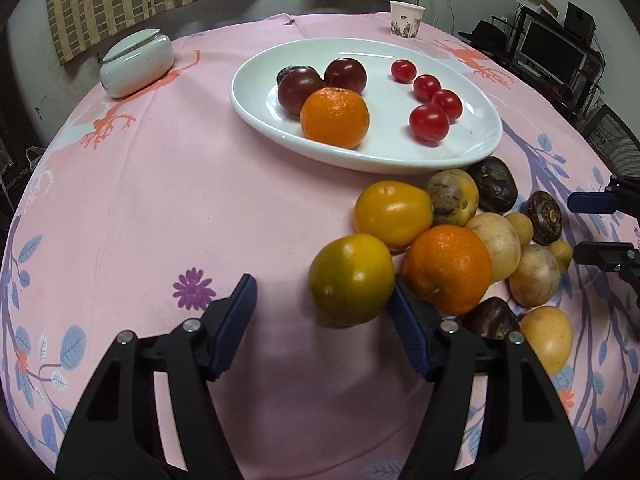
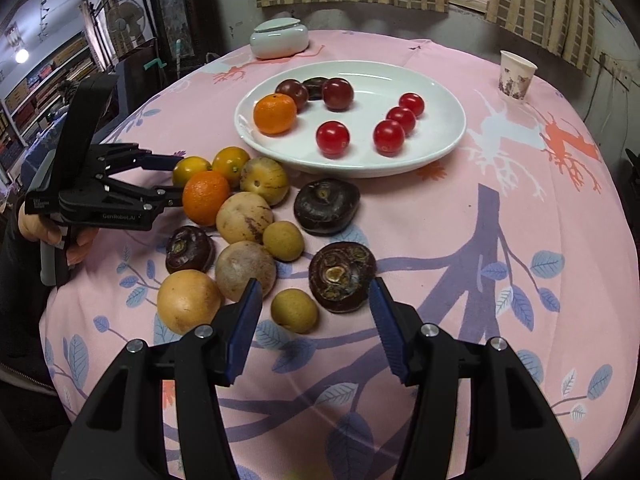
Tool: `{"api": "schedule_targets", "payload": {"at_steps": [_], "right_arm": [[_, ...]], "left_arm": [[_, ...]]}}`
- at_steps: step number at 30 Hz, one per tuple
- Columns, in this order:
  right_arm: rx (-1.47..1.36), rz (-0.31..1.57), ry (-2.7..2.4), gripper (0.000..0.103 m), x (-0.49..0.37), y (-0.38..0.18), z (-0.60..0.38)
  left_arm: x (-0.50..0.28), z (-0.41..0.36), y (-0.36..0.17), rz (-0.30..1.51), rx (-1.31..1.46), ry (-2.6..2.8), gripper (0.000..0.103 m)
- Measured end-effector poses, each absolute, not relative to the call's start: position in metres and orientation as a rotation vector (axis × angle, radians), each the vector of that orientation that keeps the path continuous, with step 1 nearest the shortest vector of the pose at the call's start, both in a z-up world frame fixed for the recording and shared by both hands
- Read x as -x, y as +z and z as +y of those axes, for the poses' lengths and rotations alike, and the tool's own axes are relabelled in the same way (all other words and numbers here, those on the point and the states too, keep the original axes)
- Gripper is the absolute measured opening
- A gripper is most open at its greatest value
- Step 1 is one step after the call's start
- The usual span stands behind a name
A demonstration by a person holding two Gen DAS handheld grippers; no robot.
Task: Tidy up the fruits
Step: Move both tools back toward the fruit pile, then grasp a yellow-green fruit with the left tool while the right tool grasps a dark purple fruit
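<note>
A white oval plate (image 1: 248,116) (image 2: 440,152) holds a mandarin (image 1: 335,117), dark red plums and several cherry tomatoes (image 1: 429,123). A heap of loose fruit lies on the pink cloth in front of it. My left gripper (image 1: 323,282) (image 2: 178,178) stands open around a green-yellow citrus (image 1: 352,278) (image 2: 191,170); the right pad is at its side, the left pad is apart. An orange (image 1: 448,268) sits just outside that right finger. My right gripper (image 2: 314,284) (image 1: 572,224) is open over a small tan longan (image 2: 294,310) and a dark water chestnut (image 2: 342,276), touching neither.
A pale lidded ceramic jar (image 1: 136,62) (image 2: 280,38) stands at the far left of the table and a paper cup (image 1: 406,20) (image 2: 516,76) at the far right. A person's hand (image 2: 44,228) holds the left gripper at the table's left edge. Shelves and monitors lie beyond.
</note>
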State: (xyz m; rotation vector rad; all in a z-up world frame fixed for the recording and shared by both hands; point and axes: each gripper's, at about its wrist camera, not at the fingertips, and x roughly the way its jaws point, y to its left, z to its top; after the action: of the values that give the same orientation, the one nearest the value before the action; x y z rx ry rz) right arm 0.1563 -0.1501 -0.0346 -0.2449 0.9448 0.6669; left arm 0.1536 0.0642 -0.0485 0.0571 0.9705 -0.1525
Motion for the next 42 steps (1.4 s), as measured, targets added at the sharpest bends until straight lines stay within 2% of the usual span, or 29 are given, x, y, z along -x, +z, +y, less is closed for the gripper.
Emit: {"api": "schedule_targets", "payload": {"at_steps": [1, 3, 4, 22, 24, 26, 42], "right_arm": [[0.243, 0.946, 0.664, 0.057, -0.157, -0.035, -0.15], [0.245, 0.944, 0.666, 0.057, -0.156, -0.035, -0.15], [0.247, 0.943, 0.668, 0.057, -0.156, -0.035, -0.15], [0.245, 0.947, 0.536, 0.056, -0.176, -0.051, -0.144], [0.272, 0.955, 0.517, 0.054, -0.176, -0.052, -0.138], [0.304, 0.971, 0.52, 0.042, -0.176, -0.053, -0.129], [0.296, 0.966, 0.559, 0.044, -0.178, -0.056, -0.127]], "left_arm": [[-0.154, 0.063, -0.048, 0.961, -0.059, -0.156, 0.061], [-0.153, 0.058, -0.047, 0.95, -0.066, -0.186, 0.042], [-0.153, 0.056, -0.047, 0.949, -0.065, -0.2, 0.04], [-0.151, 0.06, -0.046, 0.961, -0.035, -0.187, 0.039], [-0.151, 0.06, -0.046, 0.961, -0.037, -0.186, 0.039], [-0.151, 0.06, -0.046, 0.961, -0.037, -0.187, 0.04], [-0.151, 0.06, -0.047, 0.958, -0.025, -0.197, 0.04]]}}
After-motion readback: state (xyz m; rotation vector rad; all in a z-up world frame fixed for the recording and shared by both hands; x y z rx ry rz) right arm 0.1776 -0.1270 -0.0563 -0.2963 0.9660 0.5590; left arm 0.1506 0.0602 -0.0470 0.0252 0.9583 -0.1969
